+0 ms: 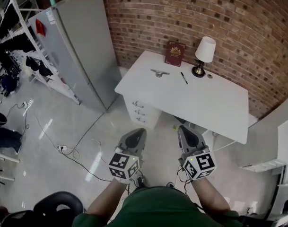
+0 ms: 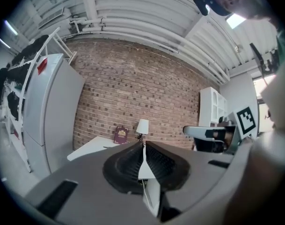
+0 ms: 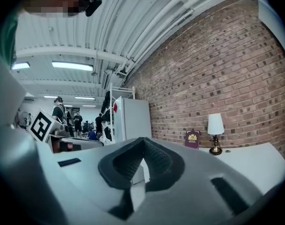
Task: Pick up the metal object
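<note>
Approach phase: left gripper (image 1: 136, 135) and right gripper (image 1: 186, 132) fingers closed, empty. Grey metal object (image 1: 160, 73) on white surface (image 1: 205, 105), well apart from us. Next we close in, then open fingers.

No word, number or brand name can be read anywhere. The dark red hardback book (image 1: 175, 54) standing against the brick wall bears a gold emblem with a line of gold lettering, too small to make out in the head view or either gripper view. The tall grey metal cabinet (image 1: 82, 46) has a small pale label (image 1: 50, 17) near its top corner, its print illegible. The cubes on the left gripper (image 1: 135, 135) and right gripper (image 1: 186, 131) carry black-and-white square marker patterns, not letters or digits.
</note>
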The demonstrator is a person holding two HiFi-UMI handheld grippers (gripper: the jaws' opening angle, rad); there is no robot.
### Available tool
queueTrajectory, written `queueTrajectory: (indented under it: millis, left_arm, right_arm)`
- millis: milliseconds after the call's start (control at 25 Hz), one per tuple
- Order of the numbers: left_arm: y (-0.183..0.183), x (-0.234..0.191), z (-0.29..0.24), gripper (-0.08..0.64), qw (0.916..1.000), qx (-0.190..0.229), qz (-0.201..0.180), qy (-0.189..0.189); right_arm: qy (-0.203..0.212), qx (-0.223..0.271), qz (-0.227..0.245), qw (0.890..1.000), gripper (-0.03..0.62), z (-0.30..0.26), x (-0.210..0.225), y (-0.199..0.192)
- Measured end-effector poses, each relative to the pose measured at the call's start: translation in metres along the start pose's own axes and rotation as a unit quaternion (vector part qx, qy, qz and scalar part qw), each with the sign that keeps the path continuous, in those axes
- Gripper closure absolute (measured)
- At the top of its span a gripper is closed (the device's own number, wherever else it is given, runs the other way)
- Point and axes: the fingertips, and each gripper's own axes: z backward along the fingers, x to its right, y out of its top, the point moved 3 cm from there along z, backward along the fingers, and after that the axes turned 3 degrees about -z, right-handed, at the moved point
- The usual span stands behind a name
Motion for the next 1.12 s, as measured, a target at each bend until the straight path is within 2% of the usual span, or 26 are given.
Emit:
queueTrajectory:
  millis: [280,480,680,840,1120]
  left_arm:
    - [-0.002,-0.063,0.001,0.545,0.9997,-0.002,0.009,-0.023]
    - [0.000,-0.101,0.001,0.543,0.9997,0.003,0.018,-0.014]
    - [0.000,-0.123,-0.015,0.543,0.9997,0.004,0.024,-0.004]
    - [0.002,-0.141,-0.033,0.544,0.9997,0.004,0.012,0.020]
    - [0.029,-0.177,-0.078,0.544,0.9948,0.014,-0.006,0.100]
  right_arm:
    - [-0.040,-0.010,0.005,0.999,0.589,-0.044,-0.022,-0.008]
    - [-0.054,-0.021,0.014,0.998,0.589,-0.063,-0.028,-0.010]
    - [-0.062,-0.027,0.019,0.998,0.589,-0.081,-0.014,-0.012]
    - [-0.059,-0.027,0.012,0.998,0.589,-0.100,0.013,-0.020]
    - [-0.026,-0.008,-0.013,1.000,0.589,-0.154,0.074,-0.012]
